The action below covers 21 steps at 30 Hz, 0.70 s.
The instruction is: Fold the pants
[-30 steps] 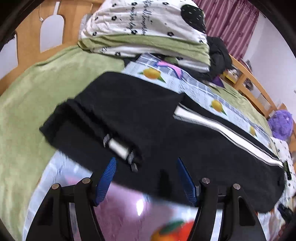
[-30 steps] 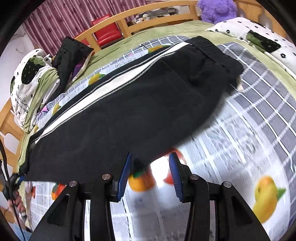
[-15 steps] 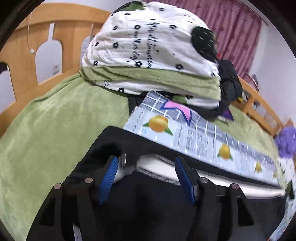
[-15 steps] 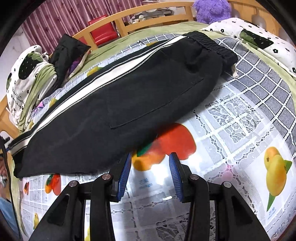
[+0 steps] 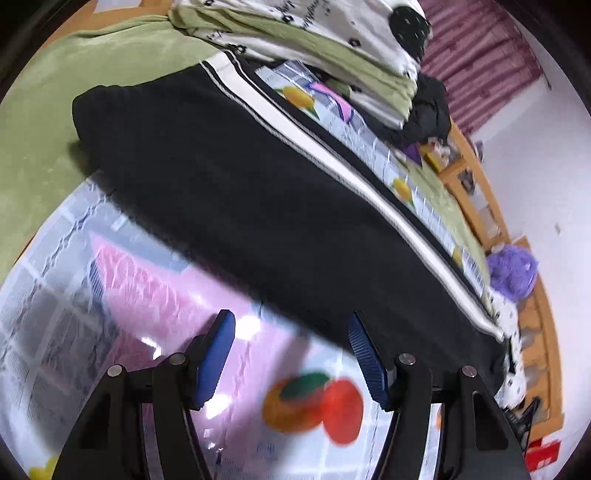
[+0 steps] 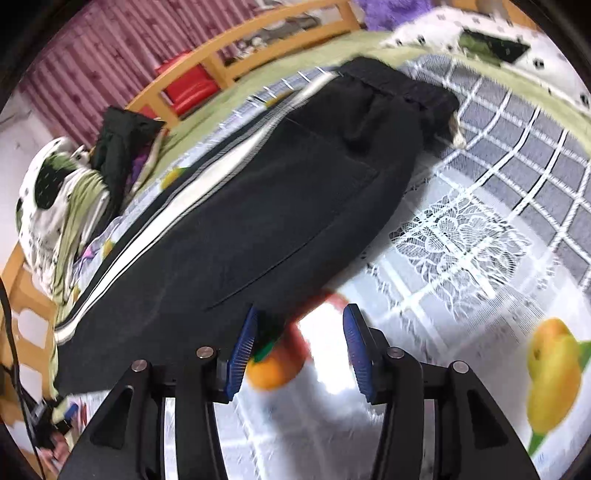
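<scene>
Black pants (image 5: 258,192) with a white side stripe lie stretched flat across a fruit-print plastic cloth (image 5: 155,295) on the bed. They also show in the right wrist view (image 6: 258,206), waistband at the far right. My left gripper (image 5: 291,332) is open and empty, just short of the pants' near edge. My right gripper (image 6: 299,325) is open and empty, its left pad at the near edge of the pants.
A stack of folded bedding (image 5: 314,33) and dark clothes (image 5: 428,107) lie at the head end. A green blanket (image 5: 44,110) covers the bed. Wooden bed rails (image 6: 236,62) run along the far side, with a purple plush (image 5: 513,273) by them.
The left gripper has drawn back from the leg end, and the leg now lies flat and unfolded. The right gripper has moved closer to the pants' near edge.
</scene>
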{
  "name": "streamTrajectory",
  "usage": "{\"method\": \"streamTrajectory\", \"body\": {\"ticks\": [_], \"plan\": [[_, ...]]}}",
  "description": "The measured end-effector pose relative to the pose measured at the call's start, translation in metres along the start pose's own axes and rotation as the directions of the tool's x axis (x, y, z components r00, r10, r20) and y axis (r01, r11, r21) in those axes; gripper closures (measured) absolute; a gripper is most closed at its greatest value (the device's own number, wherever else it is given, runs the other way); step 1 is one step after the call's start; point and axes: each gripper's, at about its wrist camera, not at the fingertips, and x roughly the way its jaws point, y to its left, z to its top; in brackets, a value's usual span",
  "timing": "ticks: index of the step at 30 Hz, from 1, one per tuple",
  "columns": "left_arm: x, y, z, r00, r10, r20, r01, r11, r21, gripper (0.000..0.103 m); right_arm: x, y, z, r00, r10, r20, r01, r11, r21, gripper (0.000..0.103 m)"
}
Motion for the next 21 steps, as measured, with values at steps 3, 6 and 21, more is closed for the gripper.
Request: {"method": "streamTrajectory", "body": {"ticks": [3, 6, 21], "plan": [[0.012, 0.009, 0.017, 0.999, -0.049, 0.009, 0.050, 0.996, -0.080, 0.042, 0.013, -0.007, 0.016, 0.999, 0.036, 0.013, -0.037, 0.997, 0.064, 0.055], [0.025, 0.010, 0.028, 0.998, -0.057, 0.037, 0.061, 0.991, -0.122, 0.043, 0.027, -0.011, 0.035, 0.998, 0.059, 0.027, -0.062, 0.992, 0.111, 0.055], [-0.025, -0.019, 0.016, 0.997, 0.050, 0.050, -0.048, 0.998, -0.035, 0.092, 0.000, -0.013, 0.055, 0.993, 0.092, 0.068, -0.101, 0.985, 0.139, 0.096]]}}
